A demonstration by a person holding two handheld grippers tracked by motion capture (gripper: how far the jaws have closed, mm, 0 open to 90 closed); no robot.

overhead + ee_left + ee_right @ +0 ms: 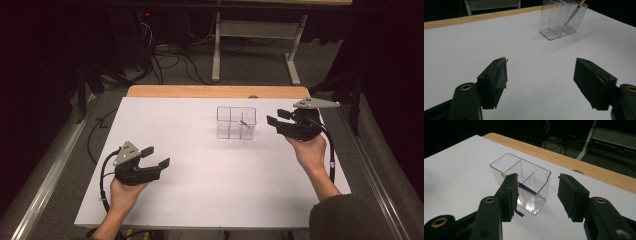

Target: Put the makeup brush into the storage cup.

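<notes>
A table [210, 185] with a flat white top takes up the middle of the high view, and a strip of light wood [215, 91] runs along its far edge (the same strip shows as a tan band behind the white surface in both gripper views). Standing directly on the white top, toward the far right part, is 1 clear plastic organizer [236, 122], upright, with thin inner walls dividing it into compartments. A slim pencil-like stick [244, 121] with a tan end leans tilted inside one compartment on its right side, so it rests in the organizer and not on the tabletop itself.
</notes>
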